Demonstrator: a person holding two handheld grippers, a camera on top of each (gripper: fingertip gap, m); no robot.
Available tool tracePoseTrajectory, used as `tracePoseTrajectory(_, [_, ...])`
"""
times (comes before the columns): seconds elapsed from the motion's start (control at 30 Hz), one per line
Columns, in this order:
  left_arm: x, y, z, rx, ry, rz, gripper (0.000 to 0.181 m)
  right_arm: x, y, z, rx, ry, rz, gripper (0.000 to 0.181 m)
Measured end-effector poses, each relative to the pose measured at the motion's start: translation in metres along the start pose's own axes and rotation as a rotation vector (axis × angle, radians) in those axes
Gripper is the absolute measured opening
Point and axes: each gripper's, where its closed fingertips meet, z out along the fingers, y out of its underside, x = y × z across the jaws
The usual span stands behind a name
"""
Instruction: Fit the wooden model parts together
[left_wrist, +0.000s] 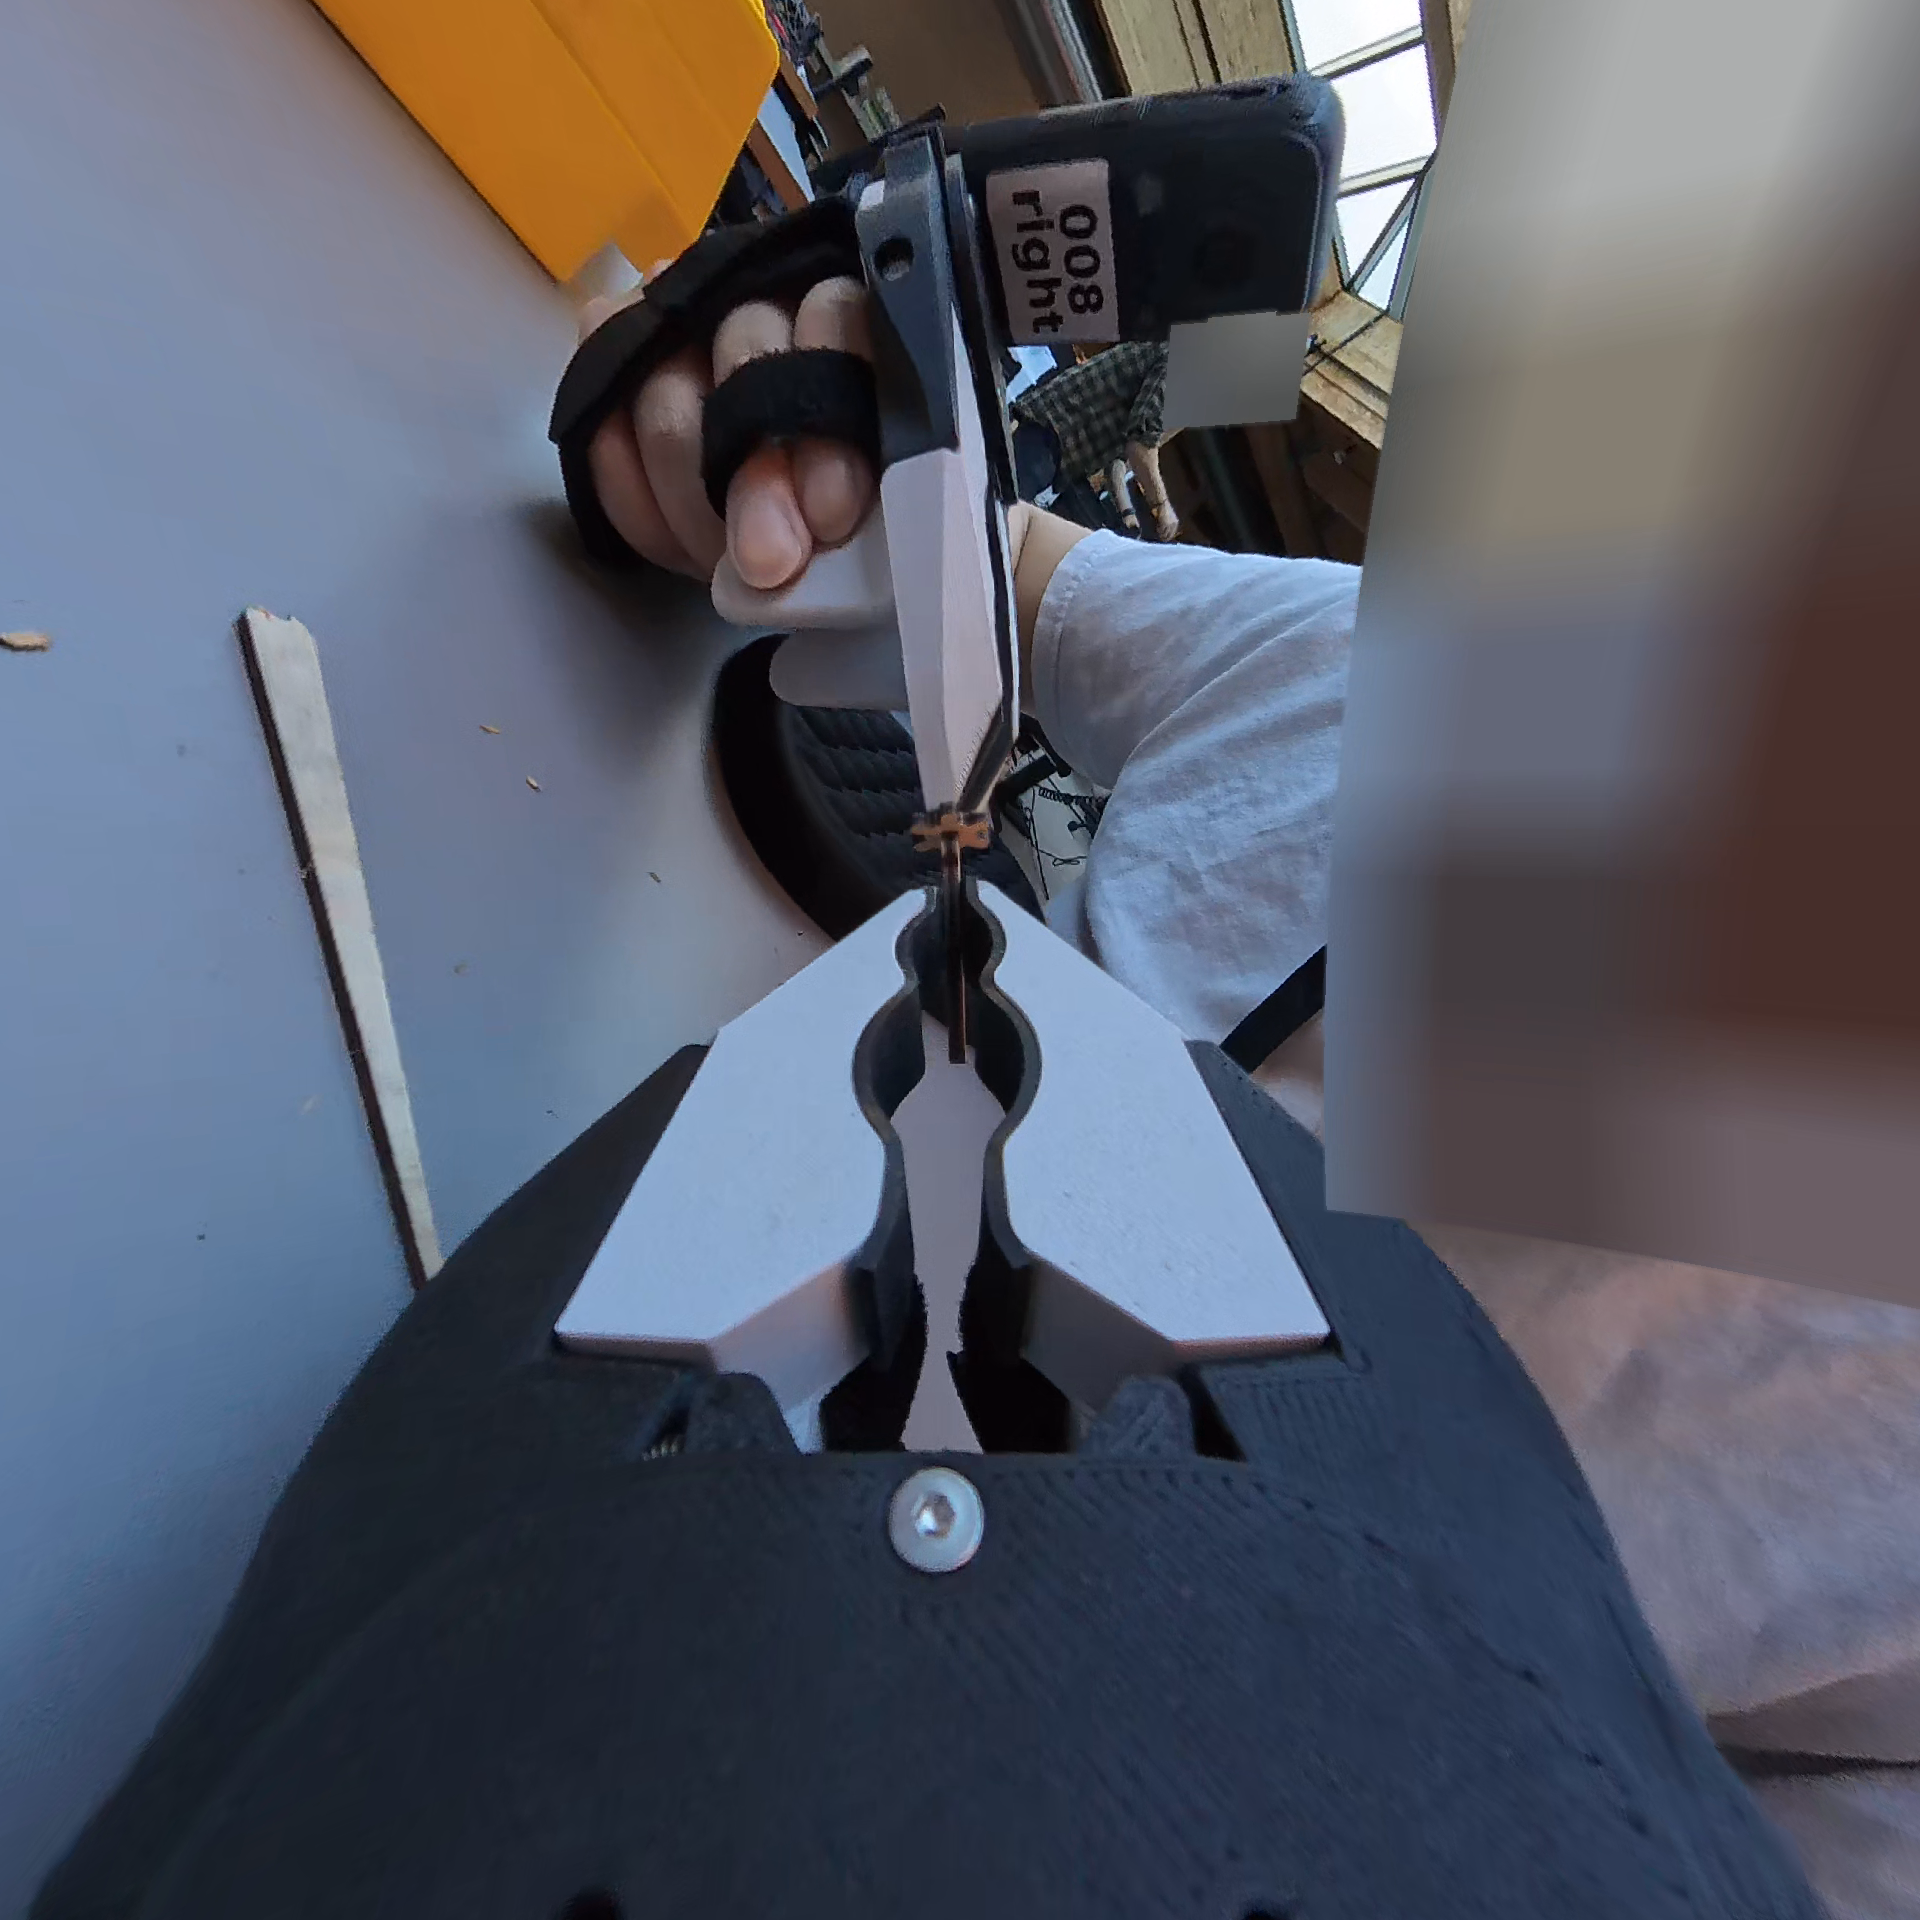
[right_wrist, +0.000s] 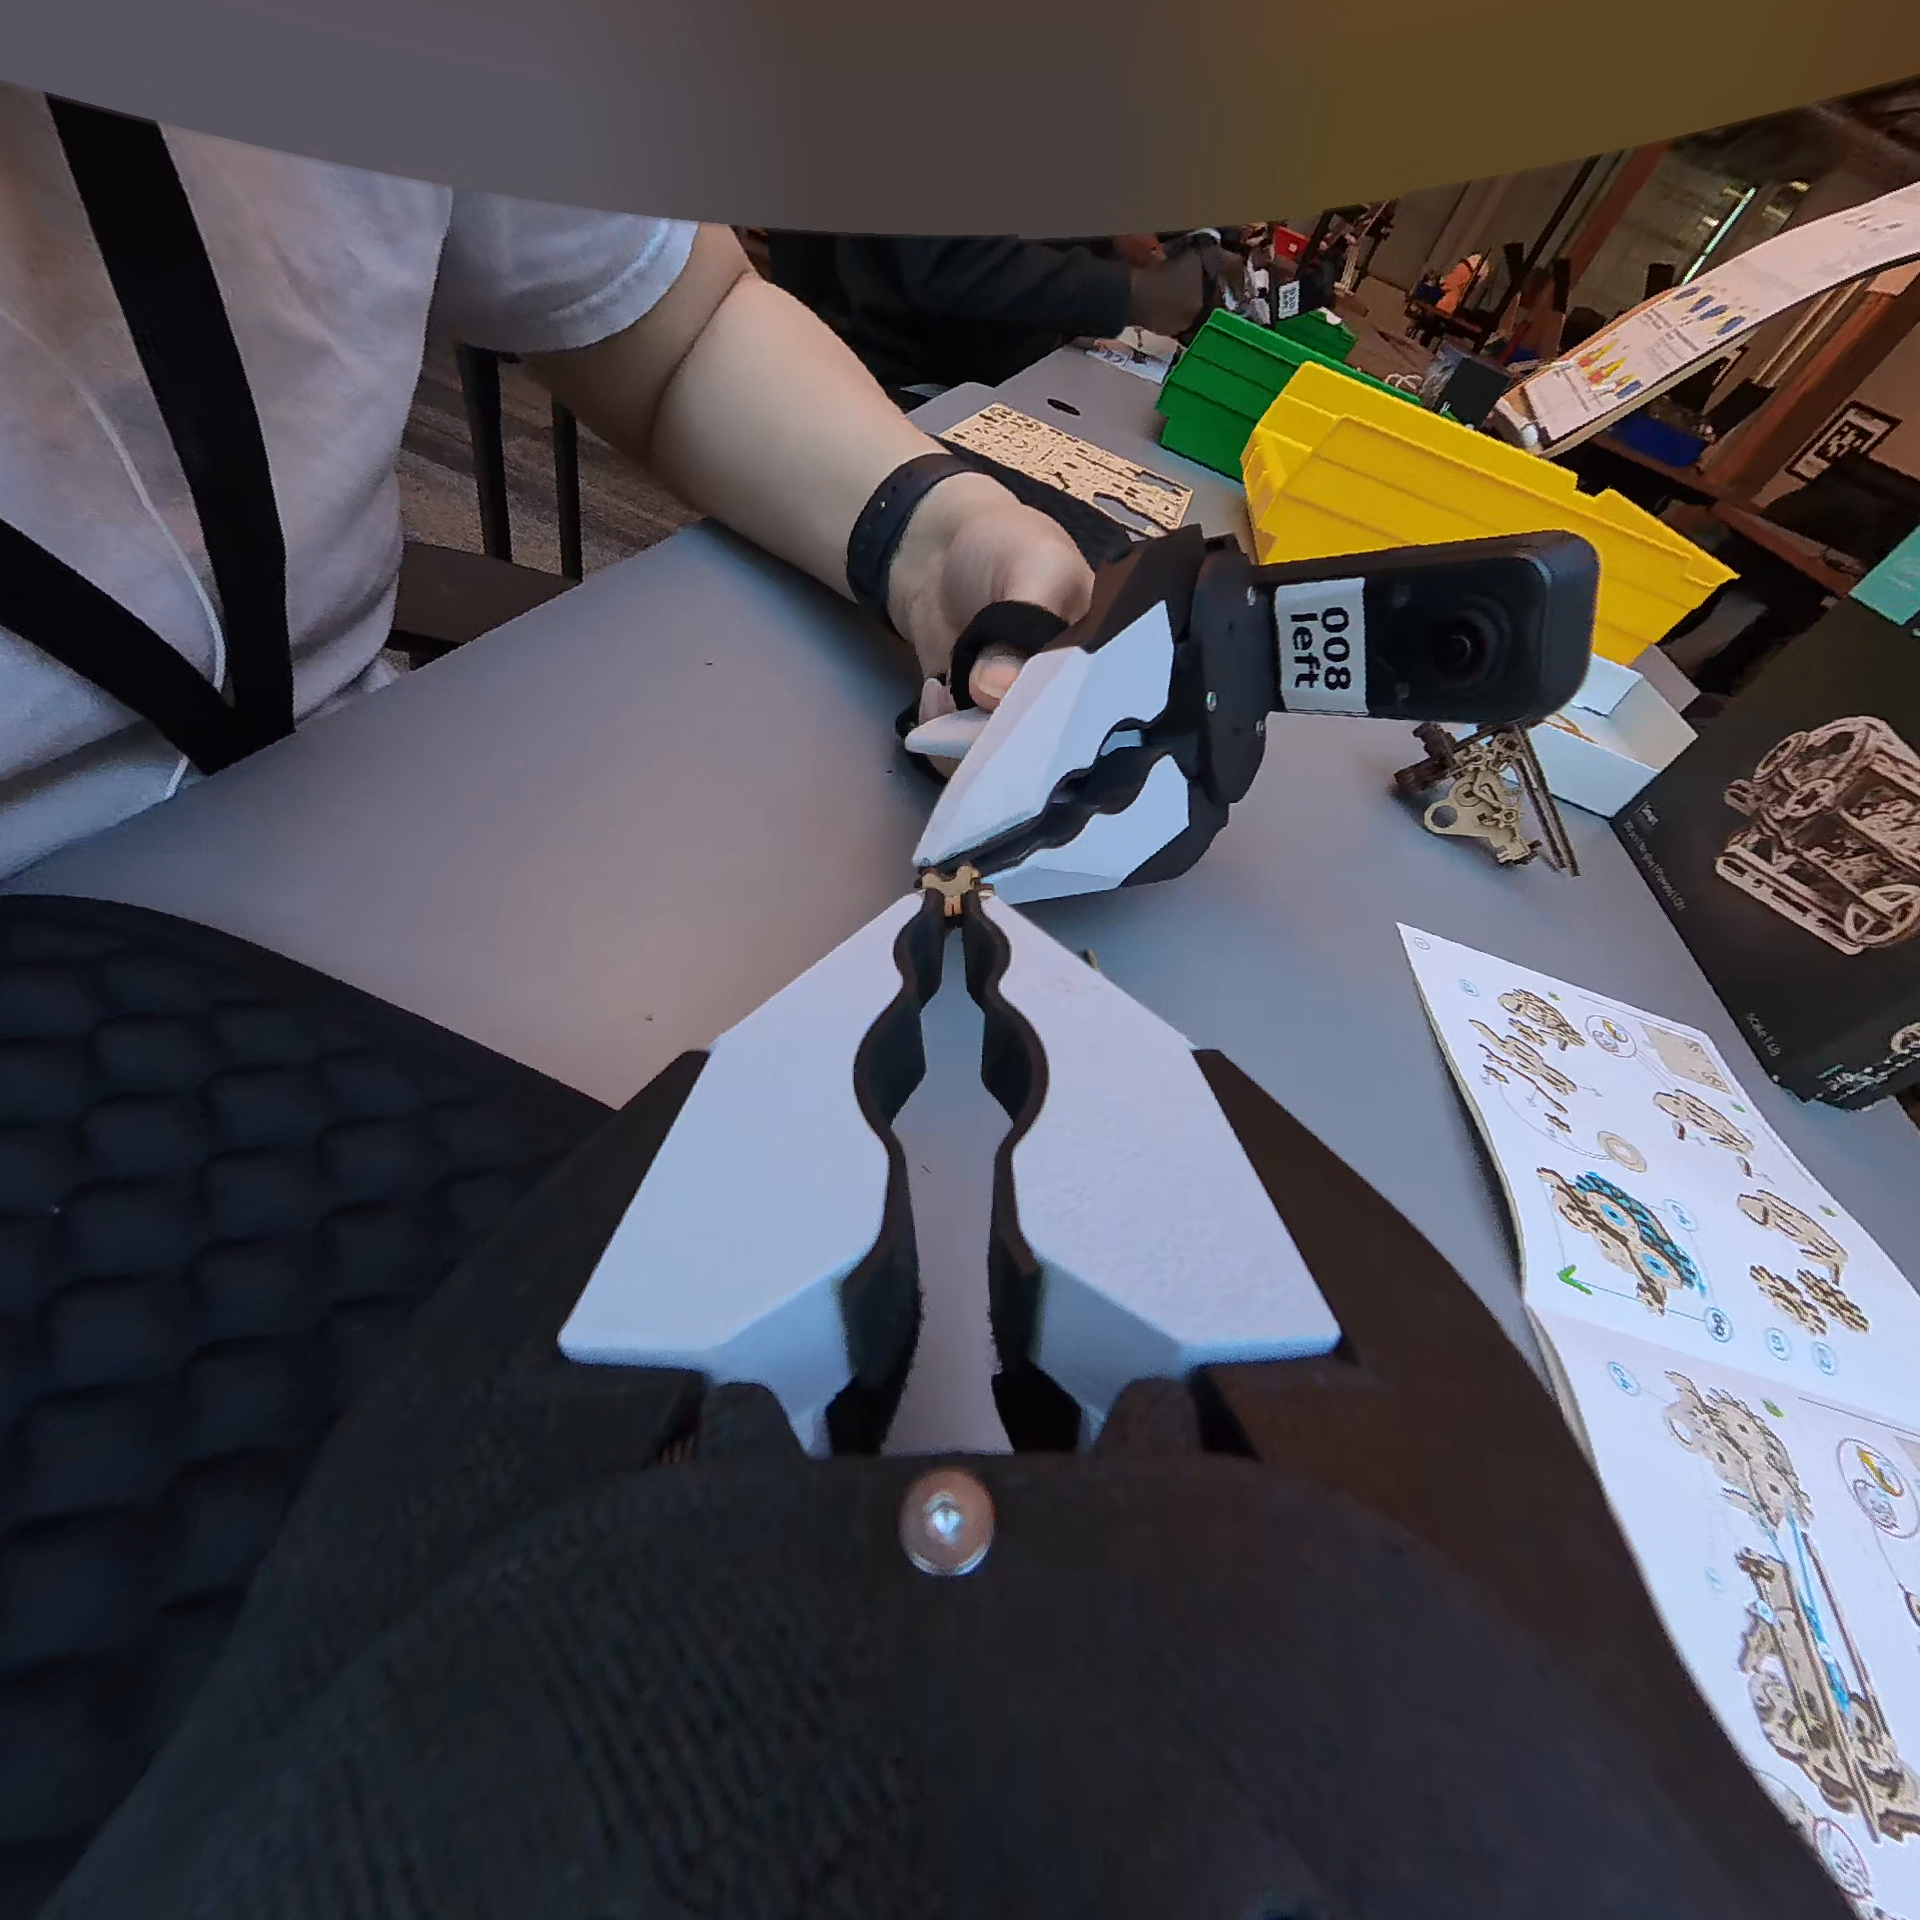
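Observation:
In the left wrist view my left gripper (left_wrist: 951, 896) is shut on a thin flat wooden part (left_wrist: 957, 987), seen edge-on between its pads. My right gripper (left_wrist: 966, 805) comes down from above, shut on a small cross-shaped wooden part (left_wrist: 950, 831) that meets the tip of the flat part. In the right wrist view my right gripper (right_wrist: 951, 914) pinches the small tan part (right_wrist: 951, 886) at its tips, and the left gripper (right_wrist: 943, 862) touches it from the far side. Both are held above the grey table (right_wrist: 623, 779).
A wooden strip (left_wrist: 332, 935) lies on the table at the left. Yellow bins (right_wrist: 1455, 509), green bins (right_wrist: 1247, 364), a part sheet (right_wrist: 1081, 457), a partly built wooden model (right_wrist: 1486, 790), a black box (right_wrist: 1818, 831) and an instruction sheet (right_wrist: 1662, 1195) stand to the right. The person's torso is close. The tips of both grippers are at nearly the same place. From either gripper's tips it is about 30 cm to the partly built wooden model (right_wrist: 1486, 790).

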Motion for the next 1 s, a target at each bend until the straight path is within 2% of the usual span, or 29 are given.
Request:
tracePoseTrajectory(0.13, [-0.001,0.002,0.001,-0.017,-0.007,0.002,0.0,-0.001,0.001,0.0,-0.01,0.0,-0.003,0.0])
tracePoseTrajectory(0.3, [-0.003,-0.008,-0.001,0.052,-0.023,0.007,0.0,0.012,0.0,-0.005,0.015,0.017,0.072,0.002])
tracePoseTrajectory(0.43, [-0.007,-0.017,-0.006,0.123,-0.066,0.03,0.0,0.021,-0.004,-0.005,0.047,0.057,0.171,0.014])
tracePoseTrajectory(0.5, [-0.008,-0.023,-0.01,0.168,-0.097,0.055,0.0,0.032,0.0,-0.006,0.008,0.139,0.191,0.016])
tracePoseTrajectory(0.63, [-0.013,-0.034,-0.016,0.247,-0.206,0.129,0.0,0.04,0.0,-0.004,-0.07,0.266,0.111,0.021])
tracePoseTrajectory(0.73, [-0.013,-0.035,-0.012,0.244,-0.267,0.205,0.0,0.039,0.005,0.001,-0.108,0.273,0.08,0.021])
tracePoseTrajectory(0.83, [-0.01,-0.035,-0.01,0.242,-0.269,0.237,0.0,0.039,0.001,-0.001,-0.049,0.244,0.118,0.02])
tracePoseTrajectory(0.9, [-0.005,-0.042,-0.015,0.305,-0.233,0.239,0.0,0.047,-0.006,-0.01,0.03,0.26,0.197,0.021])
tracePoseTrajectory(1.0, [-0.008,-0.051,-0.025,0.396,-0.229,0.195,0.0,0.071,-0.017,-0.029,0.095,0.404,0.208,0.023])
